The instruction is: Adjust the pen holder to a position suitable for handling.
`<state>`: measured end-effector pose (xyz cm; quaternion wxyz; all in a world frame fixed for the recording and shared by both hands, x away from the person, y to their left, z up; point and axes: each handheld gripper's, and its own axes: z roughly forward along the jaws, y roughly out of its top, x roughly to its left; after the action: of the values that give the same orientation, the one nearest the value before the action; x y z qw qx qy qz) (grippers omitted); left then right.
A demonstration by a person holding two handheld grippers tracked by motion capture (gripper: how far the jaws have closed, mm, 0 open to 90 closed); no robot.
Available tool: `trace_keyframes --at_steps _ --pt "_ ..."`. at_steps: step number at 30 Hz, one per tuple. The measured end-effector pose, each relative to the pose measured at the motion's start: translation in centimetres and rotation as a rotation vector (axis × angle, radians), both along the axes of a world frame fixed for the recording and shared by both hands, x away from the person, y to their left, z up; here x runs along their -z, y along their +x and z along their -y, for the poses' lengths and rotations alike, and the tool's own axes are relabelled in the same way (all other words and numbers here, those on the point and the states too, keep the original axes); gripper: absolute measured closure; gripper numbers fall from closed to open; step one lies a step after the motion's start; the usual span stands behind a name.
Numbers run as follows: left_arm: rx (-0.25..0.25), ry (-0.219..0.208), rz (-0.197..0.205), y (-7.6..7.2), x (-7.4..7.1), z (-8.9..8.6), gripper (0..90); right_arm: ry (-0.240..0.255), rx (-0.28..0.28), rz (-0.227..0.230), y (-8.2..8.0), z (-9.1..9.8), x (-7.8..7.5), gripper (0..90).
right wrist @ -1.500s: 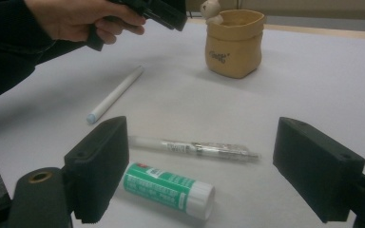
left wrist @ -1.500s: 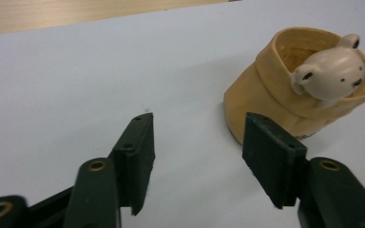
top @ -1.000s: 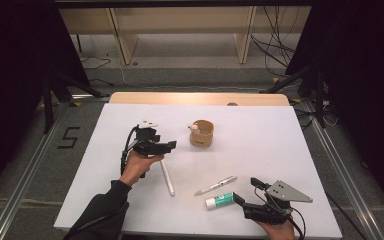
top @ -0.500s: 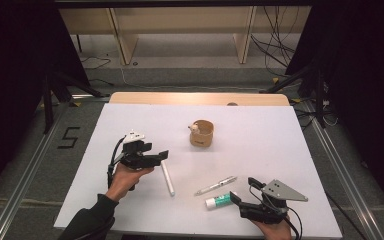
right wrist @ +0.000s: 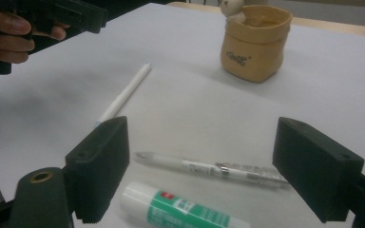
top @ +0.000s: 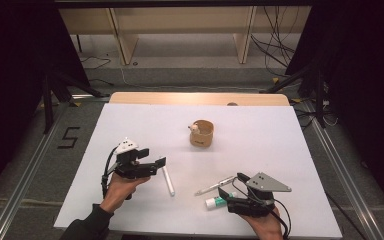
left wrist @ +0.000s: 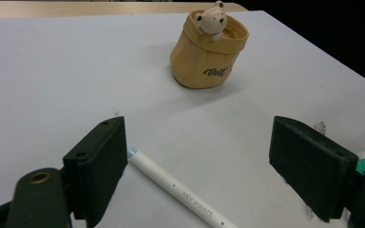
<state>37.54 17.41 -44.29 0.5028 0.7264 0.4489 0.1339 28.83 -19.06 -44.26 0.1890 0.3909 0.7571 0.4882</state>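
Note:
A tan cup with a small bear on its rim (top: 202,134) stands upright mid-table. A white pen (top: 168,181) lies in front of my left gripper (top: 152,157). In the left gripper view that white pen (left wrist: 176,187) lies on the table below the gap of the left gripper (left wrist: 197,154); the jaws stand wide, have just been opening, and grip nothing. My right gripper (top: 232,185) is open at the near right, over a clear pen (right wrist: 209,167) and a green-and-white glue stick (right wrist: 185,210). Neither of the two touches its pads.
The white table top (top: 280,145) ends in a wooden strip (top: 200,98) at the far side. Dark floor, rails and cables surround it. In the right gripper view the other hand with the left gripper (right wrist: 52,14) is at the top left.
My left gripper has drawn back from beside the cup toward the near left, leaving the white pen on the table. My right gripper has shifted slightly toward the glue stick.

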Motion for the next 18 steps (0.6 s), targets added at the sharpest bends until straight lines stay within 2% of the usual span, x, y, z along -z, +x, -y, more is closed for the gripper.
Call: trace_keyframes --at_steps 7,13,18 --pt "0.006 0.004 0.005 -1.0 0.5 -0.6 18.9 -0.037 -0.055 0.001 0.6 -1.4 -0.5 20.7" --pt "0.024 0.017 0.017 -1.9 0.4 -0.5 18.9 -0.037 -0.058 -0.010 0.9 -1.2 -0.5 20.5" --pt "0.067 0.035 0.022 -2.9 0.3 0.4 18.8 -0.037 -0.057 -0.014 1.0 -0.9 -0.4 20.4"
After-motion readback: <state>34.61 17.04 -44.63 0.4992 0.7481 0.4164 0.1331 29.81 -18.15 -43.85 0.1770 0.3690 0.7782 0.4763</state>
